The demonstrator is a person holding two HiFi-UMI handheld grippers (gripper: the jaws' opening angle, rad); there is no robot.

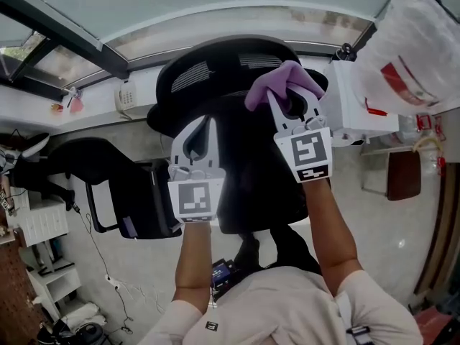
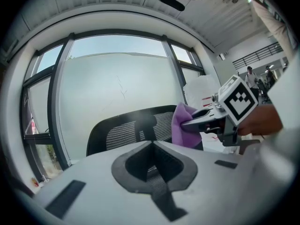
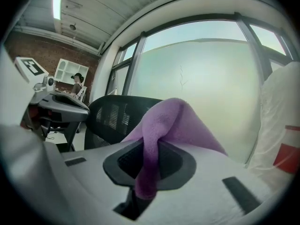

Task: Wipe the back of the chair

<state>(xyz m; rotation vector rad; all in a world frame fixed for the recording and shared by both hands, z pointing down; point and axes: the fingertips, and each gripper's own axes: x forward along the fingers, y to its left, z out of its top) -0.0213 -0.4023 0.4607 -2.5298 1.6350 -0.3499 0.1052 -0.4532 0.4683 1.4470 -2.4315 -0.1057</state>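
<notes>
Clamping a purple cloth (image 1: 282,83) by one bunched fold, the right gripper (image 1: 291,100) is hovering at the top rim of the black mesh chair back (image 1: 208,74), which is filling the middle of the head view and reaching up toward 12 o'clock. The cloth is sitting at about 1 o'clock on that rim, though I am not managing to tell whether it is touching the mesh. The left gripper (image 1: 205,124) is resting at 9 o'clock of the right one with its jaws pressed together on nothing, so it is not bracing the chair. That is looking like the main risk: an office chair of this kind is likely to swivel or roll, and a firm stroke could be pushing the back away instead of cleaning it. The grip is also narrow, so drag from the mesh could be tugging the fold out of the jaws. With most of the cloth draping to one side, the hard jaw tips may be meeting the mesh first and snagging it. A wide sweep toward 2 o'clock could be knocking the white plastic bag (image 1: 410,49) standing near there
</notes>
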